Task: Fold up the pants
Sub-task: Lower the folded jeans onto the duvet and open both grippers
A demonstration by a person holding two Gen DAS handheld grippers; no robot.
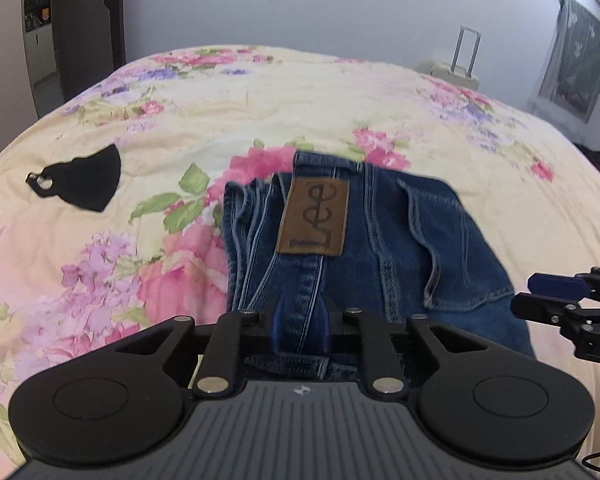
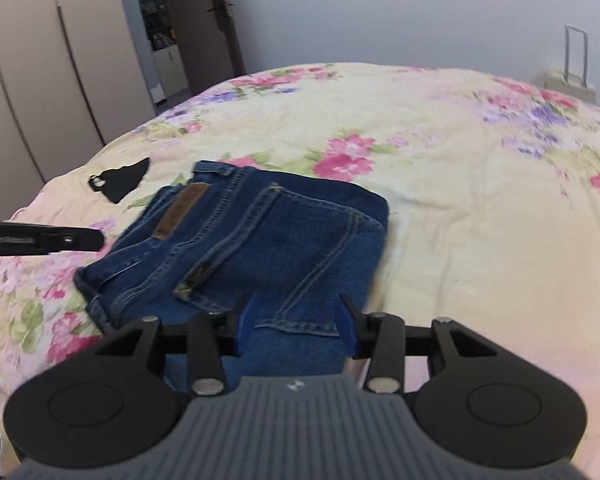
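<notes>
- Left wrist view: floral bedspread [image 1: 340, 92] fills most of what I see, cream with pink and purple flowers.
- Folded jeans [image 1: 380, 240] lie on it near the middle, brown Lee patch [image 1: 314, 218] facing up, back pocket beside it.
- My right gripper [image 2: 296, 326] sits over the near edge of the jeans, blue pads spread wide with denim between them; can't tell if the pads touch the cloth.
- My left gripper [image 1: 300, 324] has its blue pads close together around a ridge of denim, looks like a pinch.
- Suitcase [image 1: 456, 70] stands beyond the far edge of the bed.
- Black face mask [image 1: 86, 182] lies on the bedspread left of the jeans, apart from them.
</notes>
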